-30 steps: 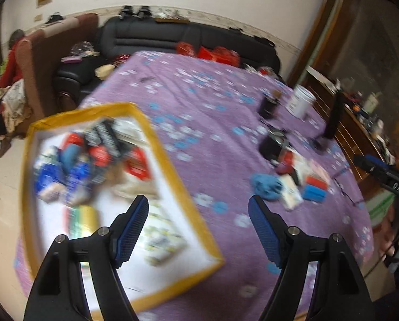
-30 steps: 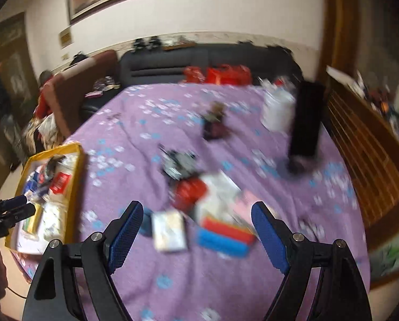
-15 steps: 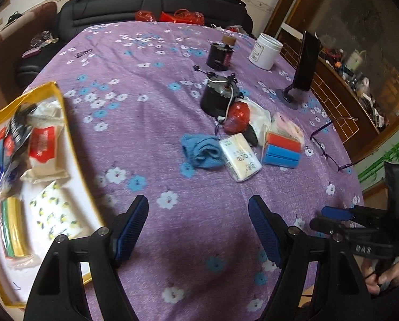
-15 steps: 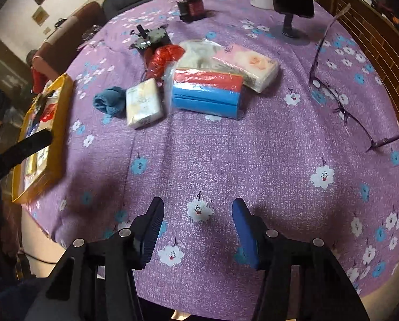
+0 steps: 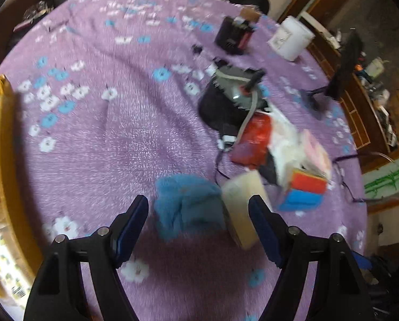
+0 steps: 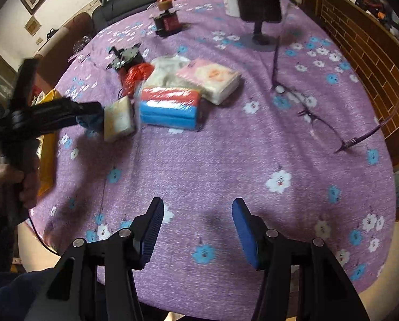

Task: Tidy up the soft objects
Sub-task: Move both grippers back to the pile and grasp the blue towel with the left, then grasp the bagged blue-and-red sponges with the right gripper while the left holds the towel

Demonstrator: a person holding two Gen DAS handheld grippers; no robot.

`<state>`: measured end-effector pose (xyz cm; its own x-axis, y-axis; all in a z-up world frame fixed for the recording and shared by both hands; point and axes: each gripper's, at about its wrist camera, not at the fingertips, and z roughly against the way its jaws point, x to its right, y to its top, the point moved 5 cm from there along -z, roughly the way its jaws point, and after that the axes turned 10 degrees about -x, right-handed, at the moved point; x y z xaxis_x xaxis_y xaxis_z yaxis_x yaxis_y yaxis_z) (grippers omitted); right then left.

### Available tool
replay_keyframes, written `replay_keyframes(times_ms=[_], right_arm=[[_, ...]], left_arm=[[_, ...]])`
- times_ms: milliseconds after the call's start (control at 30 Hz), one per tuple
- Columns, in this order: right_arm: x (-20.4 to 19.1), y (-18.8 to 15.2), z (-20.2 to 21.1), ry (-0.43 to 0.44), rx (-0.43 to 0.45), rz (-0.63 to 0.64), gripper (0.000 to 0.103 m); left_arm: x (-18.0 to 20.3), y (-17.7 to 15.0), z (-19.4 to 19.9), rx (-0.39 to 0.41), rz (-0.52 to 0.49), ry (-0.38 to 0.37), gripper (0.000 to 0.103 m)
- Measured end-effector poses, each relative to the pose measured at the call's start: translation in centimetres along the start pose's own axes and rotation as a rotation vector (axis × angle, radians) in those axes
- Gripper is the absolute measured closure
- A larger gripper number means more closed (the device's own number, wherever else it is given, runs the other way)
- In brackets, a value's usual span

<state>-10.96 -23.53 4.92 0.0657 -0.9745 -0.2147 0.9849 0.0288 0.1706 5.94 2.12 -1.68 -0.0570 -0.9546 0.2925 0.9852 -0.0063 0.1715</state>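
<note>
A crumpled blue cloth (image 5: 188, 203) lies on the purple flowered tablecloth, between the fingers of my left gripper (image 5: 198, 215). That gripper is open and its pads are clear of the cloth. A cream tissue pack (image 5: 242, 200) lies against the cloth, by the right finger. Beyond are a red-and-blue pack (image 5: 303, 190) and a pink pack (image 5: 315, 152). In the right wrist view the left gripper (image 6: 97, 112) reaches in beside the cream tissue pack (image 6: 119, 117). My right gripper (image 6: 198, 219) hangs open over bare cloth at the table's near edge, holding nothing.
A yellow tray (image 5: 4, 133) with packets sits at the left. Behind the pile are a red bag (image 5: 255, 133), a black pot-like device (image 5: 231, 99), a white jar (image 5: 290, 40) and a phone on a stand (image 6: 261, 0). Glasses (image 6: 319, 123) lie to the right.
The left gripper swung right from over the yellow tray and sank onto the blue cloth. The right gripper's jaws narrowed and it tipped down toward the table's near edge.
</note>
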Motion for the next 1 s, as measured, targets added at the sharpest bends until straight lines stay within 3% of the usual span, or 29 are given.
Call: replay_keyframes(times_ms=[33,67,133,433,600,767,867,933,1000], right_arm=[[0.3,0.1,0.2,-0.001,0.006,-0.005,0.045],[0.5,0.2,0.3,-0.002,0.012,-0.01,0.045],[0.9,0.5,0.6,0.001,0.024,-0.016,0.045],[-1.3,4.3,0.9,0.055,0.053,0.092,0.045],[-3.0,10.3,0.3,0.087,0.077,0.151,0.045],[-4.3,13.9,-4.0,0.092,-0.002,0.216,0.045],[-3.8,13.2,-6.2,0.085,-0.076,0.204,0.045],[-4.0,10.9,-6.9,0.178,-0.142,0.204,0.045],[-4.1,8.7,-7.1,0.213,-0.181,0.214,0.045]], left_arm=[[-0.2,0.1,-0.6,-0.009,0.016,0.01,0.031],[-0.3,0.2,-1.0,-0.018,0.023,0.011,0.045],[-0.2,0.2,-0.8,0.009,0.0,0.02,0.061],[-0.6,-3.3,1.4,0.054,-0.033,0.067,0.062],[-0.5,-5.7,2.6,0.078,-0.055,0.087,0.062],[0.0,-7.3,3.4,0.089,-0.081,0.093,0.062],[0.3,-7.9,3.8,0.101,-0.096,0.092,0.061],[0.3,-8.2,4.0,0.104,-0.099,0.096,0.061],[0.1,-8.4,4.1,0.105,-0.096,0.092,0.061]])
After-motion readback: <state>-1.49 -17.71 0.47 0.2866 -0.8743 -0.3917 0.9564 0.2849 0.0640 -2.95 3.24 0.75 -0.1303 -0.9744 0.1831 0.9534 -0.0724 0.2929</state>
